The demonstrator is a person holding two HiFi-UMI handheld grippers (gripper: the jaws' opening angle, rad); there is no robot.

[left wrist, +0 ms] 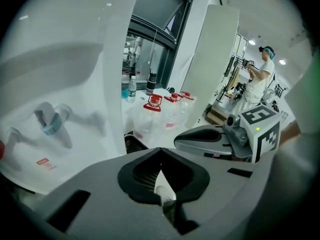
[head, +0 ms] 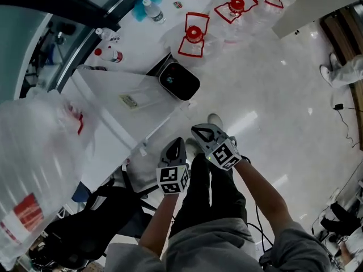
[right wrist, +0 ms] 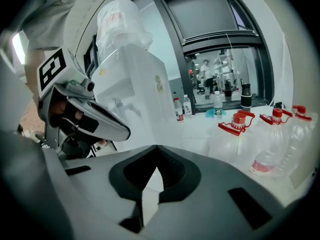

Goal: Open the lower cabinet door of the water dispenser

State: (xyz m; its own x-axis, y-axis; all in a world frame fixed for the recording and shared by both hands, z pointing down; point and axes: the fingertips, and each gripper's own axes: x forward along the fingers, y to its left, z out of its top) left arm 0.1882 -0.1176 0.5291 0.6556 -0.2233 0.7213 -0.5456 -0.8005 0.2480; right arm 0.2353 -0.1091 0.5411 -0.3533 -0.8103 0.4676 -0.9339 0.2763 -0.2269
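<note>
At nine o'clock in the head view stands the water dispenser (head: pixel 108 103); its lower cabinet door is out of sight. Near six o'clock, left claw (head: pixel 178 143) and right claw (head: pixel 199 132) sit pinched together, empty: seemingly nothing done yet.

Grey left gripper (head: pixel 179 141) and right gripper (head: pixel 196 130), black-and-white marker cubes (head: pixel 173 179), black trousers (head: pixel 218 192).

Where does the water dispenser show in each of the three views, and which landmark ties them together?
Head view: the water dispenser is left of centre, seen from above.
Left gripper view: the water dispenser fills the left side, its taps showing.
Right gripper view: the water dispenser stands upper left of centre, with the bottle on top.
Shared landmark: the red-capped jugs on the floor.
</note>
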